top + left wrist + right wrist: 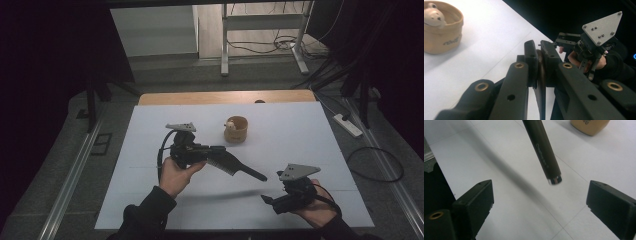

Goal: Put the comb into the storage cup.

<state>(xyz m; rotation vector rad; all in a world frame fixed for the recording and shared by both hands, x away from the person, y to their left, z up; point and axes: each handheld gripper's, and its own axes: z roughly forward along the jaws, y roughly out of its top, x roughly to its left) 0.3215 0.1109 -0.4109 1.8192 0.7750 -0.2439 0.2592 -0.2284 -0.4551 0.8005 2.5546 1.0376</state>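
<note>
Hairbrush (231, 165) clamped at its head in left gripper (220, 150), handle pointing to 4 o'clock over bench (280, 130). Right gripper (267, 200) wide open, empty, near handle tip. Handover pending; next, close on handle.

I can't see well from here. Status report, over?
Left tool shut on hairbrush. Right tool open, clear of the handle. Small tub stands beyond, out of the way.
</note>
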